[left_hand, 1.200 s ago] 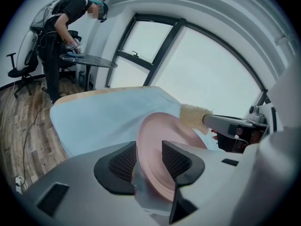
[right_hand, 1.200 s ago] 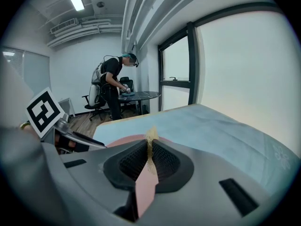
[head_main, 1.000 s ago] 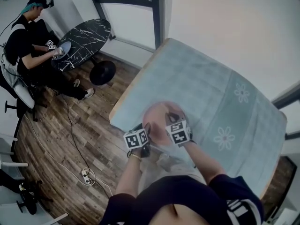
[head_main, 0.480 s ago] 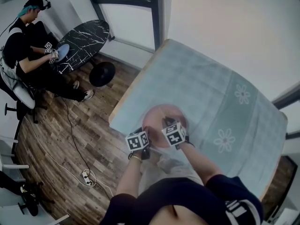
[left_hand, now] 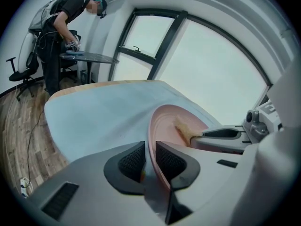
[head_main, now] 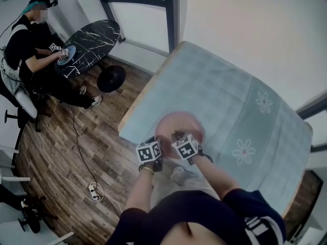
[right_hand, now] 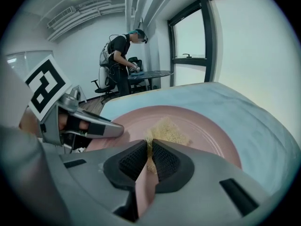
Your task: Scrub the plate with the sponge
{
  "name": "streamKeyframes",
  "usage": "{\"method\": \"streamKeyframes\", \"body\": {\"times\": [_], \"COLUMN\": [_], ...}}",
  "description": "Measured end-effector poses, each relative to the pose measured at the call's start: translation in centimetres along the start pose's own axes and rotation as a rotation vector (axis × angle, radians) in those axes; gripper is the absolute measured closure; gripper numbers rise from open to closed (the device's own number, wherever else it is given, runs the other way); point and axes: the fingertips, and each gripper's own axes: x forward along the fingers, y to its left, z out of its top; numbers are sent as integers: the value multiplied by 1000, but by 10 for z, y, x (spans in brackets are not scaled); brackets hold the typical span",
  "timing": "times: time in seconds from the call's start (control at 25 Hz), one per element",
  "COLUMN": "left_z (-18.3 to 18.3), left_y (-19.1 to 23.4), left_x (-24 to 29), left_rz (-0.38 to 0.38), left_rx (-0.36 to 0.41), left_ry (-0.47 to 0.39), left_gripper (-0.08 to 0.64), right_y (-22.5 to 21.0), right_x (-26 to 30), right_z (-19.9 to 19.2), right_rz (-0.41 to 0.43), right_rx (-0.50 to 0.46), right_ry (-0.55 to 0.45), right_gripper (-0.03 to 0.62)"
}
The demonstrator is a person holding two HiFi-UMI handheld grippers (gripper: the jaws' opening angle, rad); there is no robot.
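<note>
between our right gripper (right_hand: 149, 159) jaws the sponge (right_hand: 168, 130) sits pinched, half hidden; left gripper (left_hand: 149, 160) just closed on the plate (left_hand: 171, 126) rim.

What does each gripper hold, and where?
Left gripper, fingers just now closing: pink round plate, near rim. Right gripper: beige fibrous sponge, near edge.

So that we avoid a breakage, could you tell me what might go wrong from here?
The left gripper has just been closing its jaws, with only the thin rim of the plate between them; scrubbing could lever it loose.
The plate sits near the edge of the table, so a hard push might slide it off.
The right gripper pinches the sponge by its near end; it might pull out.
</note>
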Motion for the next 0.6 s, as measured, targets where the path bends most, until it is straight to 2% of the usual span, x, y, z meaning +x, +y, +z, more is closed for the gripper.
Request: {"method": "streamKeyframes", "body": {"times": [0.44,0.6], "left_z": [-1,0], "left_y": [3,4], "left_x": [3,2], "left_rz": [-3,-2], "left_rx": [12,12], "left_ry": [-7,-8], "left_gripper": [483,483], "right_y": [44,56], "right_x": [-4,-9], "right_z": [-26,-37], "right_rz": [116,164], "right_rx": [-74,-69], "right_ry": [65,115], "right_gripper": [554,555]}}
